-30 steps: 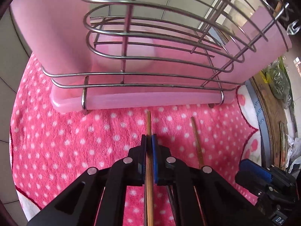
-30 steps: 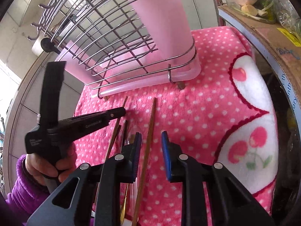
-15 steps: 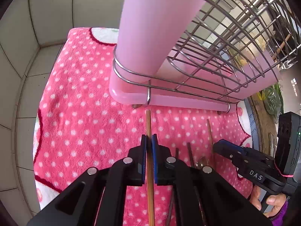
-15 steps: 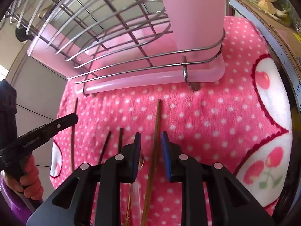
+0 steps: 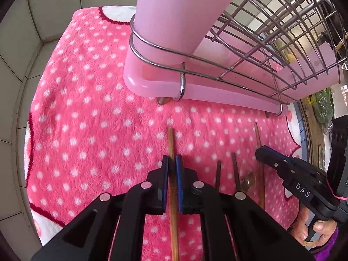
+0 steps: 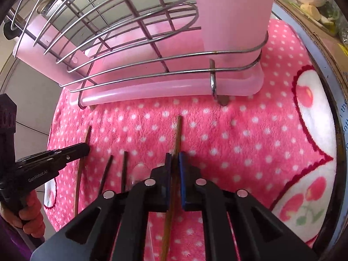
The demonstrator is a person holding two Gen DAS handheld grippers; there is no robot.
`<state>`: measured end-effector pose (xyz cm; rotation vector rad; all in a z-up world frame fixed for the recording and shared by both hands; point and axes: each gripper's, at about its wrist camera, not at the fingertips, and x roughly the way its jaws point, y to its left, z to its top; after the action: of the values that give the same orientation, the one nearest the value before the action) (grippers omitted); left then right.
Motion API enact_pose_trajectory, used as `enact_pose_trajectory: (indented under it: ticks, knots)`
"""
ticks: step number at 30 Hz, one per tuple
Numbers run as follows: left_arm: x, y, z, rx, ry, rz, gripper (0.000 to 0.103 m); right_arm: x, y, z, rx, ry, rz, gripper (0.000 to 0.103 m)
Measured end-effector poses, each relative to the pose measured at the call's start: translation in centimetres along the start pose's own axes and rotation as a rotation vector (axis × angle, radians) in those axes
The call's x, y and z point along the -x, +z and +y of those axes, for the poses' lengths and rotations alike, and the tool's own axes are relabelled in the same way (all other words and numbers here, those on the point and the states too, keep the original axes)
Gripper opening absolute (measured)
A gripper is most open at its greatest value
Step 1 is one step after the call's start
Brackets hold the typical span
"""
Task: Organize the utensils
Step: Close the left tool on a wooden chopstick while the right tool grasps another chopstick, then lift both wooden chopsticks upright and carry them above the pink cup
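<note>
My left gripper (image 5: 171, 159) is shut on a brown chopstick (image 5: 171, 139) that points toward the wire dish rack (image 5: 181, 84) with its pink tray. My right gripper (image 6: 174, 155) is shut on another brown chopstick (image 6: 178, 130) over the pink dotted towel (image 6: 239, 143). In the left wrist view the right gripper (image 5: 260, 153) is by that chopstick (image 5: 258, 137). In the right wrist view the left gripper (image 6: 86, 149) is at the left with its chopstick (image 6: 87, 133). Two dark chopsticks (image 6: 124, 167) and a clear spoon (image 6: 139, 171) lie between them.
A tall pink cup holder (image 6: 235, 21) stands in the rack's corner. Tiled wall (image 5: 26, 21) is at the left. A cardboard box with vegetables (image 6: 315, 15) is beyond the towel's right edge.
My right gripper has closed from open onto the chopstick between its fingers. My left gripper, still holding its chopstick, has moved left and back from the rack.
</note>
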<state>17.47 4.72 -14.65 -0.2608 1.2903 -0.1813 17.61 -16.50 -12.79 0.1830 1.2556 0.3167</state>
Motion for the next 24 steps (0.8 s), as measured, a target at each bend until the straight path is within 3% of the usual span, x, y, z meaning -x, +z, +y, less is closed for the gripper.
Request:
enact_pose_trajectory:
  ticks: [4, 10, 19, 24]
  knots:
    - [-0.3, 0.2, -0.2, -0.018, 0.014, 0.003, 0.006, 1.3, -0.2, -1.5, -0.034, 0.058, -0.017, 0.006]
    - [1.2, -0.5, 0.1, 0.003, -0.011, -0.052, 0.005, 4.0, -0.9, -1.8, -0.036, 0.114, -0.089, 0.006]
    - [8.5, -2.1, 0.6, 0.024, -0.096, -0.255, 0.005, 10.0, -2.2, -2.3, -0.013, 0.178, -0.252, 0.006]
    - [12.1, -3.4, 0.3, 0.018, -0.130, -0.373, 0.005, 13.4, -3.0, -1.6, 0.031, 0.169, -0.352, 0.006]
